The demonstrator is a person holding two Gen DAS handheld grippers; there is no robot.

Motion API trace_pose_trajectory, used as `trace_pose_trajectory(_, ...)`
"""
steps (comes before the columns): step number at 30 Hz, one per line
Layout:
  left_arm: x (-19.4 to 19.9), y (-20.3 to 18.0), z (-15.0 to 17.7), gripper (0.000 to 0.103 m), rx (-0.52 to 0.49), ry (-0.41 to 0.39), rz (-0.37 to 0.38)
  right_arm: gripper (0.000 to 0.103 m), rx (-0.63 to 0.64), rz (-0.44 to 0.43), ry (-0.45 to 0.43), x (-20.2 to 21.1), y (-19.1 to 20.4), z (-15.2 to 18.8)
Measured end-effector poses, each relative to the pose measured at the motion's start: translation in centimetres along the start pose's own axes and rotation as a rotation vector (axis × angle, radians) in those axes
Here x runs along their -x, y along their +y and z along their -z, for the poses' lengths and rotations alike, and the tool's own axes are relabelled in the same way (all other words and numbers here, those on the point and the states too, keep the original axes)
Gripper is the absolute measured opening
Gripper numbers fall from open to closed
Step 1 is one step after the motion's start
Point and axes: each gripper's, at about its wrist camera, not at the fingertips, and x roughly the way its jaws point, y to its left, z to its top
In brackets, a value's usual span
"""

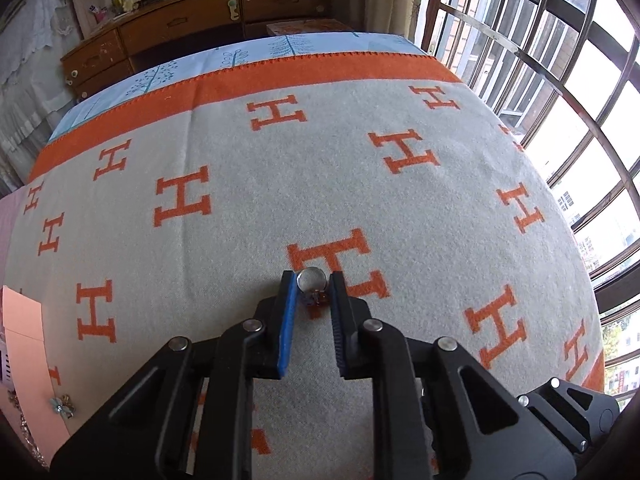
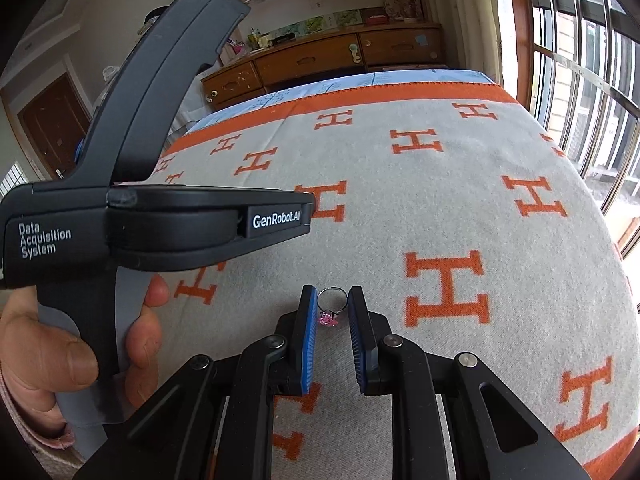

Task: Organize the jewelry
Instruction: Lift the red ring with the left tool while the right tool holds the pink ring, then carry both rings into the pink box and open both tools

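Note:
In the left wrist view, my left gripper [image 1: 313, 280] is shut on a silver ring with a dark red stone [image 1: 312, 286], held just above the grey and orange blanket [image 1: 248, 184]. In the right wrist view, my right gripper [image 2: 331, 295] is shut on a silver ring with a pink stone [image 2: 330, 308], also just above the blanket [image 2: 400, 200]. The left gripper's body [image 2: 160, 220], held by a hand [image 2: 44, 356], fills the left of that view.
A pink card [image 1: 28, 364] with a small bow-shaped piece of jewelry [image 1: 62, 407] lies at the blanket's left edge. A wooden dresser [image 1: 192, 28] stands beyond the bed. Barred windows [image 1: 560, 80] run along the right side.

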Motion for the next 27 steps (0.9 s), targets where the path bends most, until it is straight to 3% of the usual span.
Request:
trace_pose_trajectory(7, 1.1, 1.8, 1.1, 0.005, 0.067, -0.055, 0.101, 0.015, -0.007, -0.010, -0.001, 0.0, -0.2, 0.0)
trace_pose_trajectory(18, 7.5, 3.7, 2.8, 0.005, 0.060, -0.189, 0.090, 0.015, 0.036, 0.019, -0.044, 1.4, 1.3, -0.2)
trace_pose_trajectory(27, 15.0, 9.5, 6.5, 0.005, 0.128, -0.258, 0.004, 0.015, 0.150, -0.033, -0.121, 4.6, 7.3, -1.8)
